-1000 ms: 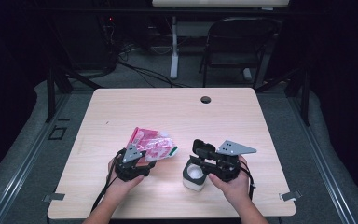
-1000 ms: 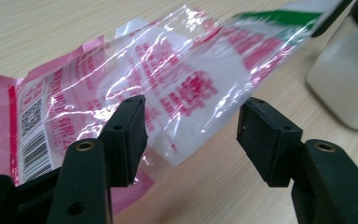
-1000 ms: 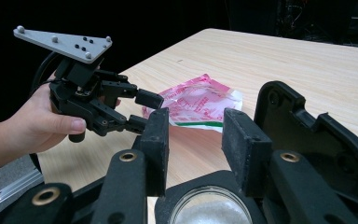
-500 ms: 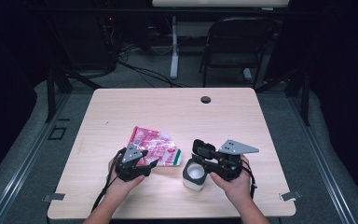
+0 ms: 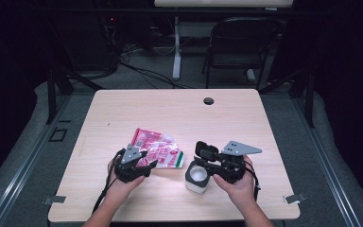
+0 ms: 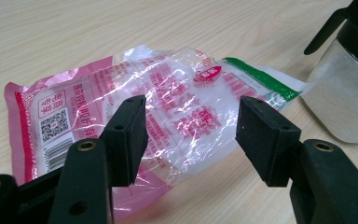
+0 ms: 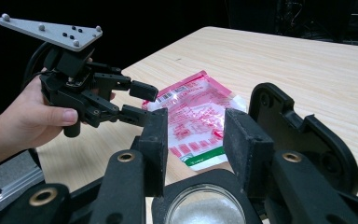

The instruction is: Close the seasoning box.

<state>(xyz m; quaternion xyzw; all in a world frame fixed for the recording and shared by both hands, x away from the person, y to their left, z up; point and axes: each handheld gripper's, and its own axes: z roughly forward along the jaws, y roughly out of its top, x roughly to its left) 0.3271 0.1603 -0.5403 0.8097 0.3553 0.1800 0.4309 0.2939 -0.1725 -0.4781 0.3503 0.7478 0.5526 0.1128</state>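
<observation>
- the work in hand looks like refilling the jar (image 5: 197, 178) of white grains from the plastic packet (image 5: 158, 151), and the step now seems to be taking hold of the packet, which lies flat and looks nearly empty.
- the left gripper (image 5: 144, 166) has its jaws spread apart with nothing pressed between them; in the left gripper view the packet (image 6: 135, 107) lies on the table (image 5: 170, 113) just beyond and below the two pads, not yet between them.
- to do this well, the person would likely lower the left gripper until one pad slides under a raised crinkle of the film, since thin flat plastic gives little to pinch; aiming at the puffed clear middle seems safer than the sealed pink edge.
- the green-striped end of the packet lies just beside the jar, so a careless pull could nudge the jar.
- the right gripper (image 5: 203, 163) sits over the open jar mouth (image 7: 199, 205); its jaws have just been opening a little, and whether its pads press the hinged black lid (image 7: 303, 135) that stands open beside them cannot be told.
- keeping the right hand (image 5: 238, 184) steady while the left lifts would likely stop the grains spilling.
</observation>
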